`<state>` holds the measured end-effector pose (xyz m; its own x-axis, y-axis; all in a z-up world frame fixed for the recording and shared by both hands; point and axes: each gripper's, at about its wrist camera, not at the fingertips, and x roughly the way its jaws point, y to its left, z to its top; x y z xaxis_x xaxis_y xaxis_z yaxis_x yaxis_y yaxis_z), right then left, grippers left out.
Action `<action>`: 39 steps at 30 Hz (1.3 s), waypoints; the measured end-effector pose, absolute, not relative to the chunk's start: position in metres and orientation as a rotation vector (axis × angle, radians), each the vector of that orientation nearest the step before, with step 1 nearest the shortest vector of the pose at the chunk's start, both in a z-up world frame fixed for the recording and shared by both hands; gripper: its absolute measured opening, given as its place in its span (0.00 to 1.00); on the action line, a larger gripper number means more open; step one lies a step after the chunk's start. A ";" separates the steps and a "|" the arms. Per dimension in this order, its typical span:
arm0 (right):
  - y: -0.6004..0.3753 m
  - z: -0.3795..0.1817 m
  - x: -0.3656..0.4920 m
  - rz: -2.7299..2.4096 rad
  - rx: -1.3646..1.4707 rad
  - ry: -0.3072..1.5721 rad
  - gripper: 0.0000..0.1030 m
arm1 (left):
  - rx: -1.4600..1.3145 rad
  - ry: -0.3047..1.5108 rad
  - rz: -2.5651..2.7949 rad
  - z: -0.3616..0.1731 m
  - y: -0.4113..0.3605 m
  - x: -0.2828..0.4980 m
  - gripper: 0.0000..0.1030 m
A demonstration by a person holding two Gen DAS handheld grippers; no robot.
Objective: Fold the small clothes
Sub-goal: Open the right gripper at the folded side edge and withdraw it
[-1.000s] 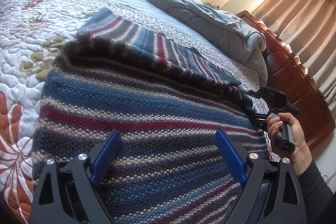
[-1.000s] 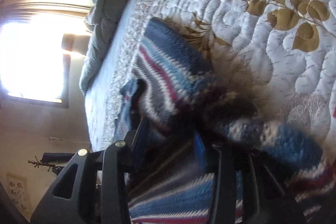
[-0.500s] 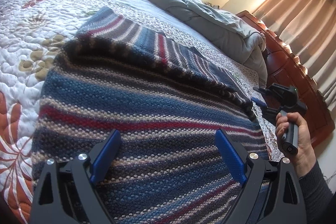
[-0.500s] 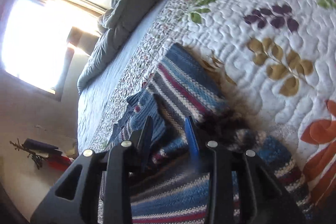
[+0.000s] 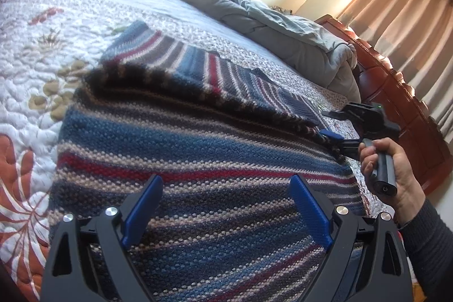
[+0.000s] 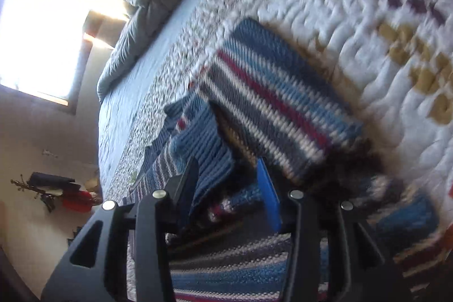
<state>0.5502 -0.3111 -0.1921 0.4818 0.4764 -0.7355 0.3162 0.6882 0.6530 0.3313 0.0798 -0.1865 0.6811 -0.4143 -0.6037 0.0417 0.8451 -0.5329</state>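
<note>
My left gripper (image 5: 226, 214) hung w/ blue pads spread wide, nothing btwn them, over the lower-centre of the striped knit sweater (image 5: 184, 160). The sweater lay flat on the quilt (image 5: 34, 70), filling the middle and bottom of the left wrist view; its stripes ran left-to-right across the frame, so I judged the long axis as crosswise to my left fingers.

My right gripper (image 6: 229, 188) was at the sweater's edge, at mid-right of the left view, by the dark fuzzy trim. In its own view, blurred, the pads stood partly apart w/ a fold of blue knit btwn them; whether they truly pinched it I couldn't tell. A folded-over striped panel (image 6: 277, 104) lay just above the pads, centre frame.

My judgement: right hand (image 5: 396, 174) was nearer the edge to be worked, left nearer the body of the garment.

Surface was soft, quilted, leaf print. Grey duvet (image 5: 269, 19) bunched upper centre, wooden bed frame (image 5: 396, 92) and tan curtains (image 5: 410, 4) at right, bright window (image 6: 36, 27) upper left of right view.
</note>
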 end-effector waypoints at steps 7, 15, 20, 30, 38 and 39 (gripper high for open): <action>-0.298 -0.205 0.569 0.148 0.875 1.096 0.36 | -0.477 0.762 -0.260 -0.179 0.075 0.328 0.89; -0.265 -0.149 0.578 0.203 0.645 0.996 0.08 | -0.460 0.745 -0.255 -0.175 0.075 0.326 0.89; -0.279 -0.115 0.581 0.189 0.587 0.885 0.08 | -0.465 0.753 -0.260 -0.177 0.075 0.326 0.89; -0.324 -0.191 0.570 0.117 0.660 1.003 0.09 | -0.483 0.779 -0.262 -0.184 0.077 0.330 0.89; -0.334 -0.144 0.542 0.068 0.653 0.858 0.23 | -0.499 0.785 -0.251 -0.188 0.082 0.335 0.89; -0.327 -0.143 0.545 0.101 0.629 0.860 0.23 | -0.502 0.787 -0.251 -0.189 0.083 0.335 0.89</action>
